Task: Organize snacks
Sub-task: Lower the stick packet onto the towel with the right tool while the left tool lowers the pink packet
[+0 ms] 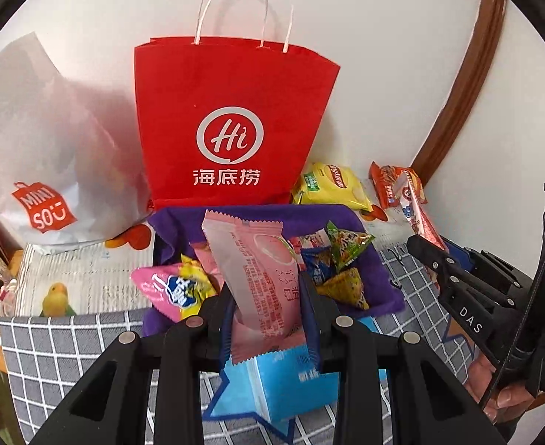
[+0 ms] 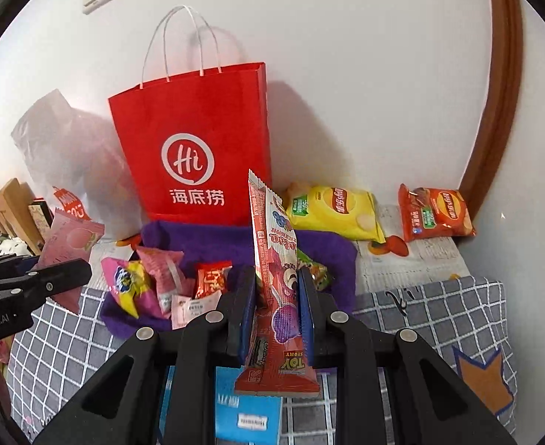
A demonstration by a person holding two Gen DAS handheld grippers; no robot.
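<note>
Nearest the left claw [image 1: 268,311], a blue box [image 1: 283,378] lay just below the jaws on the checked cloth [image 1: 57,348]; the jaws were pinched tight on a pink packet [image 1: 261,270], which stood up between the pads with its top tilted away to the left. The right claw [image 2: 276,311] was likewise clamped, on a long red candy stick pack [image 2: 272,259] held upright and rising well above the fingers. Just beyond both claws sat the purple tray [image 1: 379,278], with small snacks already in it: a pink and yellow bag [image 1: 172,289] ahead and to the left of the left claw, and green triangle packets [image 1: 346,248] ahead and to its right. Behind the tray stood the red paper bag [image 1: 231,122], upright against the wall, top open, handles up. Farther right of it, near the wall, lay a yellow crisp bag [image 2: 331,211] and an orange crisp bag [image 2: 435,215], neither yet gathered. By the look of it, the step in hand was the carrying of two picked snacks toward a container. The next move would call for bringing each pack over the tray, or higher over the bag's mouth, before letting go, one claw at a time so they did not crowd each other; the tall stick pack could catch on the bag's rim.
</note>
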